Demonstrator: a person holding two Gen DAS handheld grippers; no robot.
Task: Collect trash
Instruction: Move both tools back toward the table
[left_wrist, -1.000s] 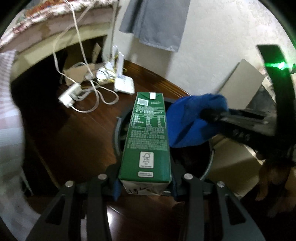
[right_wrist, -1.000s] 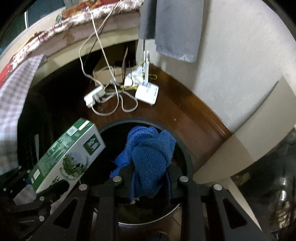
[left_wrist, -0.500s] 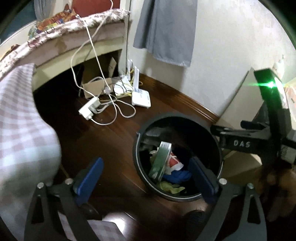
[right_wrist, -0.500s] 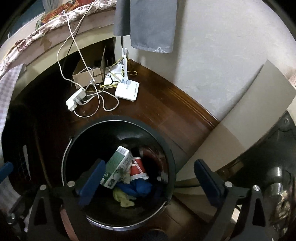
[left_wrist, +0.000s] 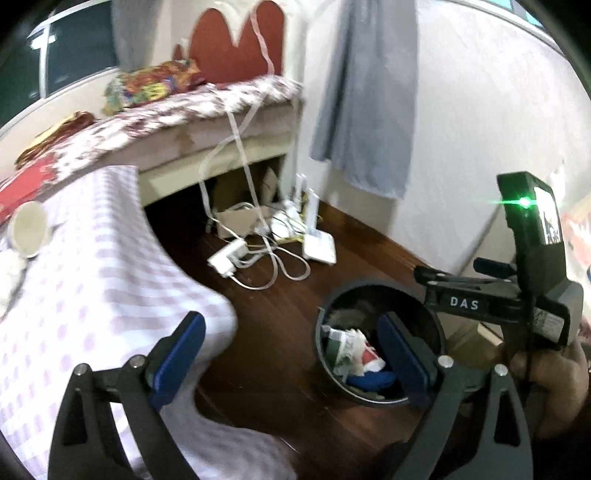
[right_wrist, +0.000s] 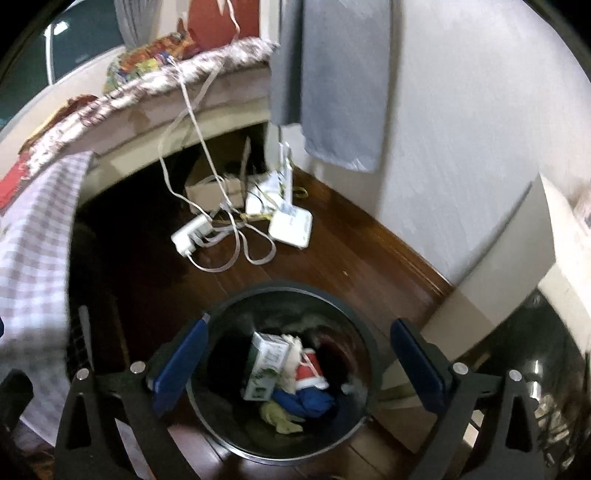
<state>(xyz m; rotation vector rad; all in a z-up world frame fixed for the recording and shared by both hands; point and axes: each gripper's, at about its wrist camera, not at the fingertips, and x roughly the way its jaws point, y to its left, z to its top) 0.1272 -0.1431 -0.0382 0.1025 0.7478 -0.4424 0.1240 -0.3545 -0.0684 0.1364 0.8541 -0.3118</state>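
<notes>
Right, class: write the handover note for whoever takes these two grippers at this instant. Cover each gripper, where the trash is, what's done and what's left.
Left gripper: open, empty, above the dark wooden floor between the checked cloth and the bin.
Right gripper: open, empty, over the bin.
Round black trash bin: holds the green-and-white carton, the blue knitted cloth, a red-and-white cup and a yellowish scrap.
Done: carton and blue cloth are binned.
Left: a pale paper cup lies on its side on the pink checked cloth; probably the next pickup. Look there for more trash.
</notes>
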